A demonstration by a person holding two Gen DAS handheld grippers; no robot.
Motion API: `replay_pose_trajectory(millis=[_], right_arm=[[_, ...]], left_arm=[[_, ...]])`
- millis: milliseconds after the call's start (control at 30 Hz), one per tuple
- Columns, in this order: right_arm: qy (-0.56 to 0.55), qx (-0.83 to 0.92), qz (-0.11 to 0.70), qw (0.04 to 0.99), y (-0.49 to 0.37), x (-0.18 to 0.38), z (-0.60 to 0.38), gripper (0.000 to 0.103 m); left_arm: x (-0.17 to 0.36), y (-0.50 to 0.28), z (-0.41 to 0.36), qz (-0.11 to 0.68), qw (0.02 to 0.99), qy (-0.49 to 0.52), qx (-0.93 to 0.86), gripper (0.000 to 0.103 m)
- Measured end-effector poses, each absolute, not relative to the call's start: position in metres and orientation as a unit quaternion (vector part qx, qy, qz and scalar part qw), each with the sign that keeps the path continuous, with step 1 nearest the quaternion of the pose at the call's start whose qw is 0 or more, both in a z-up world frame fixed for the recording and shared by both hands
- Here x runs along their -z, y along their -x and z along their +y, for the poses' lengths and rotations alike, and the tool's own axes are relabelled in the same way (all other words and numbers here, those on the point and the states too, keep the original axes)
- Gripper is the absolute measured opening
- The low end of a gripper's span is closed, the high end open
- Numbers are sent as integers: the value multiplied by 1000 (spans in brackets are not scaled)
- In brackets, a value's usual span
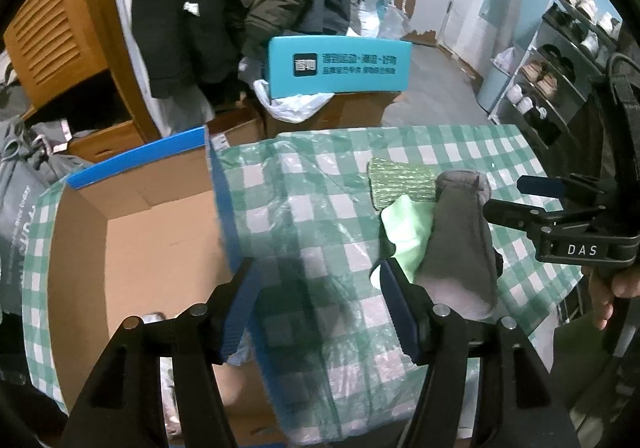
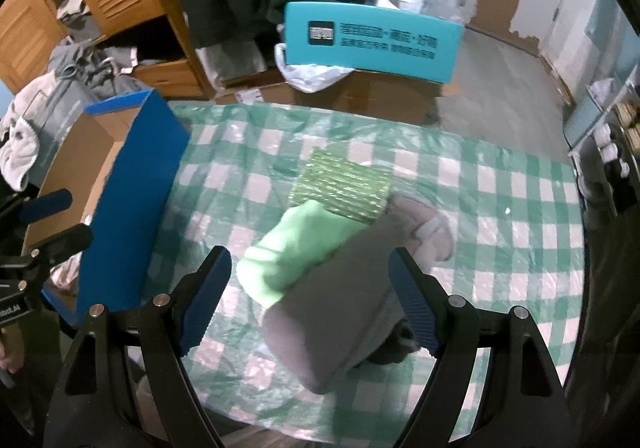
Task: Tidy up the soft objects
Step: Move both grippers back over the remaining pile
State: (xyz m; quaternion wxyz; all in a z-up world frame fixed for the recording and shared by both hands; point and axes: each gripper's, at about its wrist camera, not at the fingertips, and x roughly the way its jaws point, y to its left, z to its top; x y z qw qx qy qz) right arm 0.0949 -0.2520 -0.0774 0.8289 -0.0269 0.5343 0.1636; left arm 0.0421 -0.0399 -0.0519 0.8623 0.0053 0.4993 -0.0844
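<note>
A table covered with a green-and-white checked plastic cloth (image 2: 500, 184) holds a small pile of soft things right of its middle: a rolled grey fabric item (image 2: 344, 312) lying nearest, a light green folded cloth (image 2: 296, 248) tucked against its left side, and a green ribbed sponge-like pad (image 2: 344, 184) just beyond, touching both. At the table's left edge stands an open brown cardboard box with blue outer walls (image 1: 160, 232), its flaps up; something pale lies low inside it, too blurred to name.

The left gripper (image 1: 316, 312) hangs over the box's right wall and the cloth beside it, jaws apart with nothing between the pads. The right gripper (image 2: 308, 300) hangs over the pile, jaws spread wide on either side of the grey roll and the light green cloth, pads not pressing on either.

A teal printed carton (image 2: 372, 44) sits beyond the far edge.
</note>
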Motion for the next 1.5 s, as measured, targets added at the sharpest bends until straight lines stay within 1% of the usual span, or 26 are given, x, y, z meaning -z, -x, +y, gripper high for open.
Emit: replay_pose_trajectory(millis=[200, 533, 867, 1100, 1500], right_arm=[[15, -142, 543, 828, -99, 87, -274, 81], [-1, -95, 573, 814, -112, 122, -303, 81], [-24, -76, 594, 800, -126, 150, -312, 81], [-65, -68, 617, 782, -137, 176, -318, 81], [-100, -72, 640, 758, -146, 198, -316, 81]], left_arm=[[57, -54, -62, 504, 858, -14, 100, 64], [70, -76, -83, 515, 850, -16, 112, 64], [93, -96, -101, 522, 844, -29, 122, 64], [112, -106, -107, 538, 833, -26, 130, 64], [134, -117, -109, 557, 820, -22, 131, 64]])
